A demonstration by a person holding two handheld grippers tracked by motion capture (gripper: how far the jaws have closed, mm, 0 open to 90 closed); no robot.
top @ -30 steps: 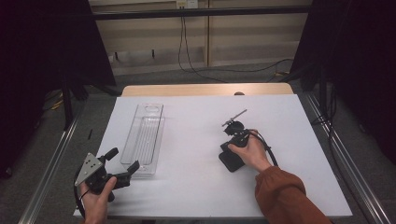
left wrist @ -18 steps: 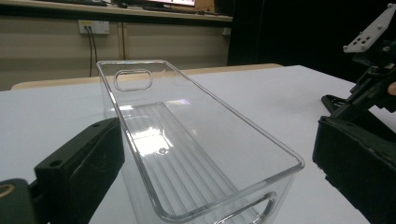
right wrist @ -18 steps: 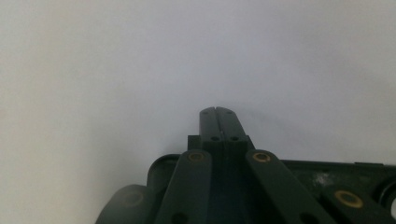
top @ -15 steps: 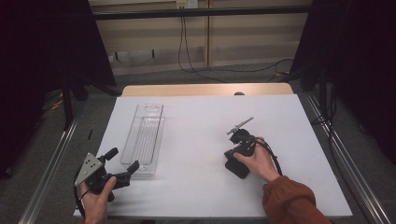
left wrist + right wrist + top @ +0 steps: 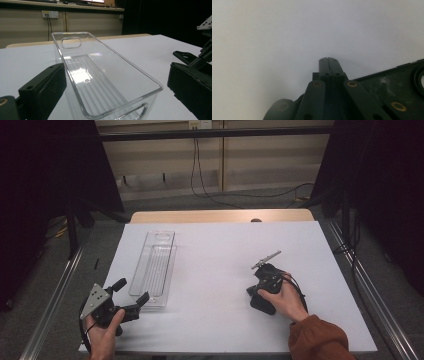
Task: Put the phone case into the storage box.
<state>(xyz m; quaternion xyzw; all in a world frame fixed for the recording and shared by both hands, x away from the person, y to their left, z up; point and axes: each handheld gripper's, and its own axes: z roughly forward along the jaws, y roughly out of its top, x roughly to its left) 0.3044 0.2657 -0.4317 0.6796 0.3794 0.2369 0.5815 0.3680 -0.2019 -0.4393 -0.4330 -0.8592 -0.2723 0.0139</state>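
At the table's left front corner, the left gripper (image 5: 131, 296) sits in the person's hand with its jaws spread wide, one on each side of the near end of a clear plastic bin (image 5: 155, 268). In the left gripper view the bin (image 5: 100, 82) runs away lengthwise between the two black jaws, empty, with a ribbed floor and an oval handle cut-out in each end wall. It lies on the white table (image 5: 215, 250), left of centre, long axis pointing away from the person.

I judge the bin light and stiff, but smooth and slick (thin hard plastic tends to skate under pads), and likely to crack if squeezed hard. The near end wall or the rim beside its cut-out looks the best place to pinch.

Farther right, well apart from the bin, the right gripper (image 5: 256, 289) rests on bare table under the person's right hand, its jaws pressed together on nothing, as the right gripper view (image 5: 328, 60) shows.
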